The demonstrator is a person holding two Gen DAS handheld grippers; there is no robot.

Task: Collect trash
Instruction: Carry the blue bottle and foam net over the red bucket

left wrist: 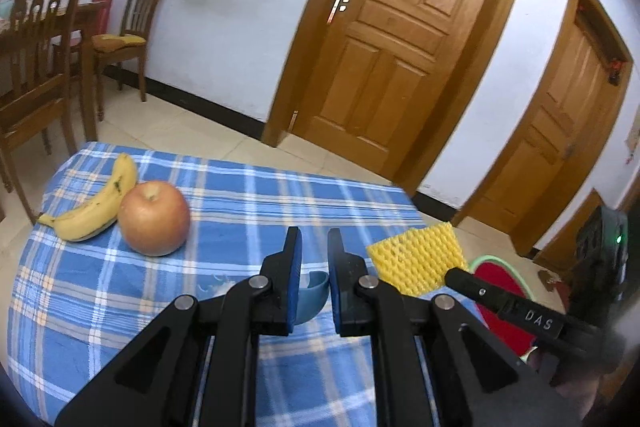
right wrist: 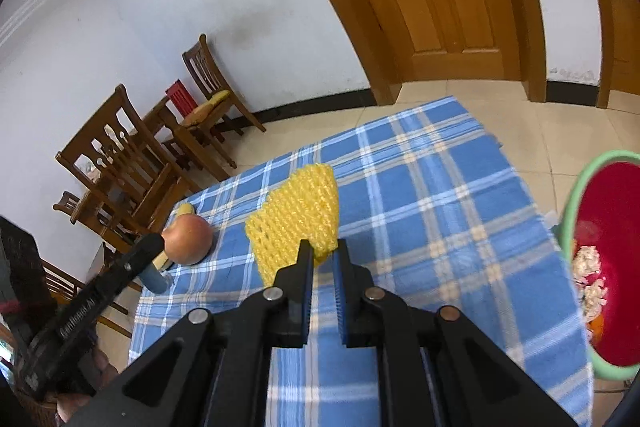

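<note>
Between your right gripper's (right wrist: 323, 253) fingertips, you are pinching the yellow foam net (right wrist: 296, 217) by its corner: light, soft, crushable, tearing easily.

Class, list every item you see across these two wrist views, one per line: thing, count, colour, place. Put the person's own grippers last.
Foam fruit net: one, yellow, pinched at its near edge in the right gripper.
Small cup: one, blue, between the left gripper's fingers.
Apple: one, red-yellow, on the tablecloth.
Banana: one, yellow, touching the apple's far side.
Tablecloth: one, blue plaid, covering the table.
Bin: one, red with green rim, beside the table, scraps inside.
Chairs: several, brown wood, by the wall.
Doors: two, brown wood, closed.
Left gripper: black, blue pads, holding the cup.
Right gripper: black, shut on the net.
</note>
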